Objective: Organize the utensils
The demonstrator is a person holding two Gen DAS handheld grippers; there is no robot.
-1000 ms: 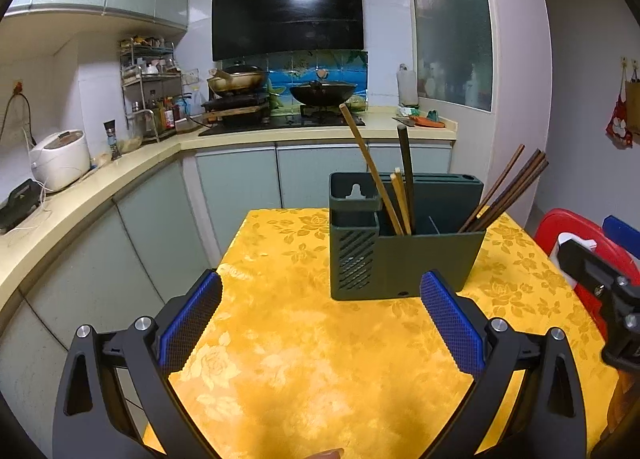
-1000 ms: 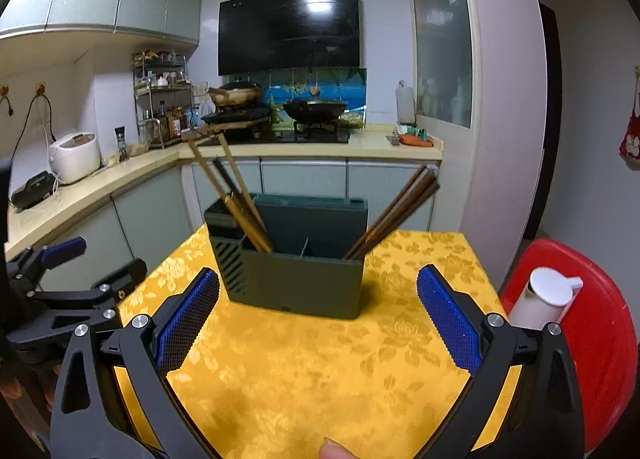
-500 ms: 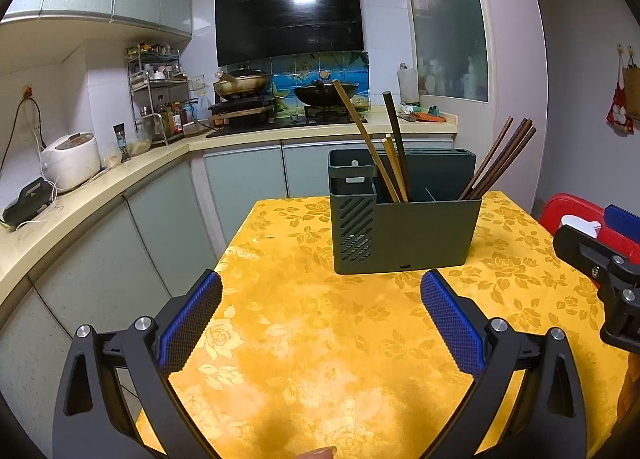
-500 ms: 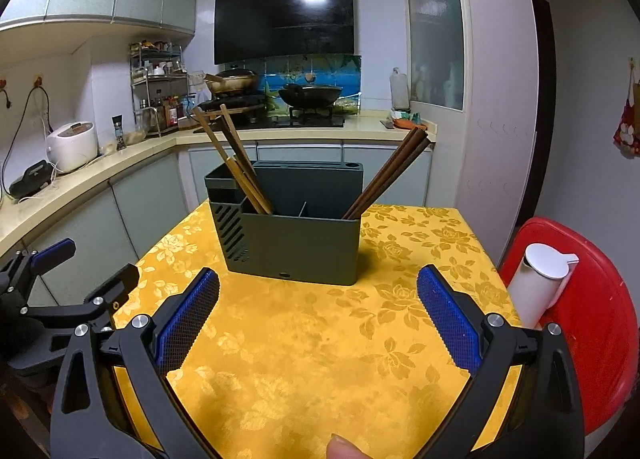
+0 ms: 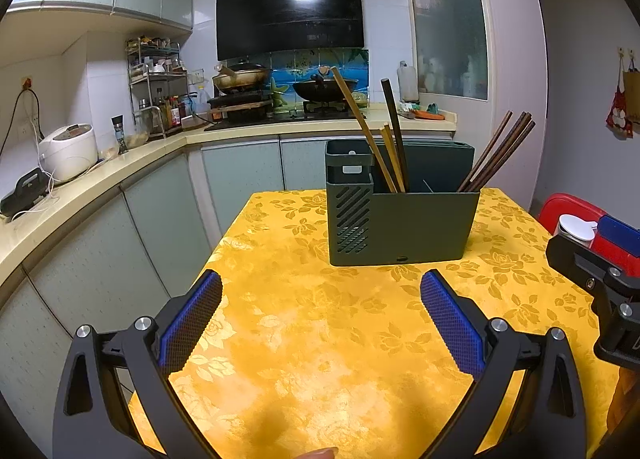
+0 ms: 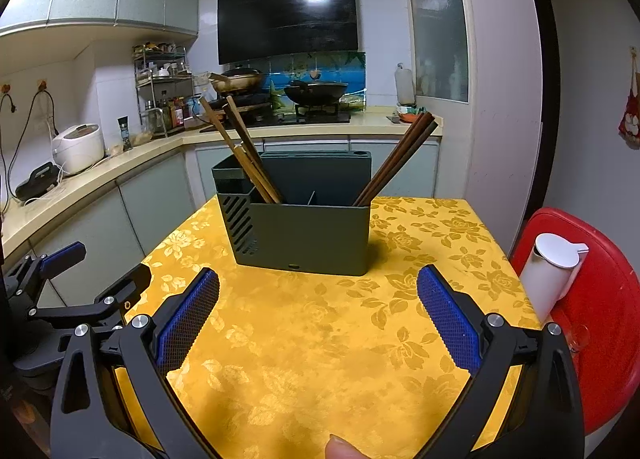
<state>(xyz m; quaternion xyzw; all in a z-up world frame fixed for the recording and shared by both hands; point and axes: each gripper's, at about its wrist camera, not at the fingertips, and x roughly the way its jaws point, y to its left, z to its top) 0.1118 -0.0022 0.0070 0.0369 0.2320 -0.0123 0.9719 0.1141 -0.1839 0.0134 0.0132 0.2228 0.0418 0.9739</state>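
Right wrist: both tongs (image 6: 318,315) gape empty; white jug (image 6: 550,273) right of utensil holder (image 6: 304,235).

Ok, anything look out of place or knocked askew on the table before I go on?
Nothing stands out. The dark green plastic utensil holder stands upright on the yellow floral tablecloth, with light wooden chopsticks leaning in its left compartment and dark brown chopsticks leaning right. Nothing is spilled, and both tools, left and right, are open.
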